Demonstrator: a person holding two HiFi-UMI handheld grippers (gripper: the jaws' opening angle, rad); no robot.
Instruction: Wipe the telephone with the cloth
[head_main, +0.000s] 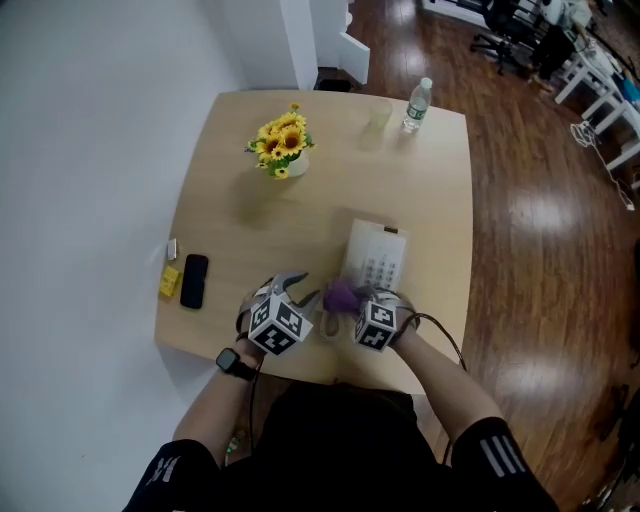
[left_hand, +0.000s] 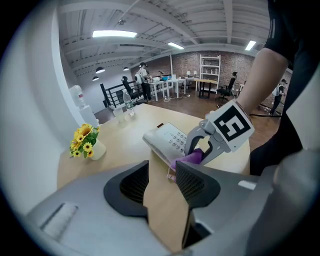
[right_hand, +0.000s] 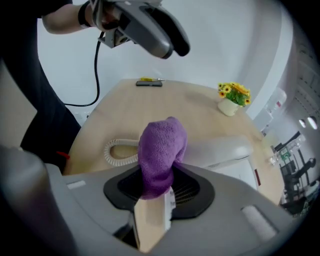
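The white telephone (head_main: 376, 260) lies on the wooden table (head_main: 300, 220), near its front edge. A purple cloth (head_main: 342, 294) sits at the telephone's near left corner, and my right gripper (head_main: 348, 302) is shut on it. In the right gripper view the cloth (right_hand: 161, 152) bulges out of the jaws, just in front of the handset (right_hand: 216, 149) and the coiled cord (right_hand: 118, 151). My left gripper (head_main: 304, 286) hovers just left of the cloth. Its jaws stand open around bare tabletop (left_hand: 162, 181), facing the telephone (left_hand: 167, 139) and the cloth (left_hand: 192, 158).
A vase of sunflowers (head_main: 283, 146) stands at the back left of the table. A water bottle (head_main: 417, 104) and a clear cup (head_main: 378, 118) are at the far edge. A black mobile phone (head_main: 193, 280) and a yellow item (head_main: 169, 281) lie near the left edge.
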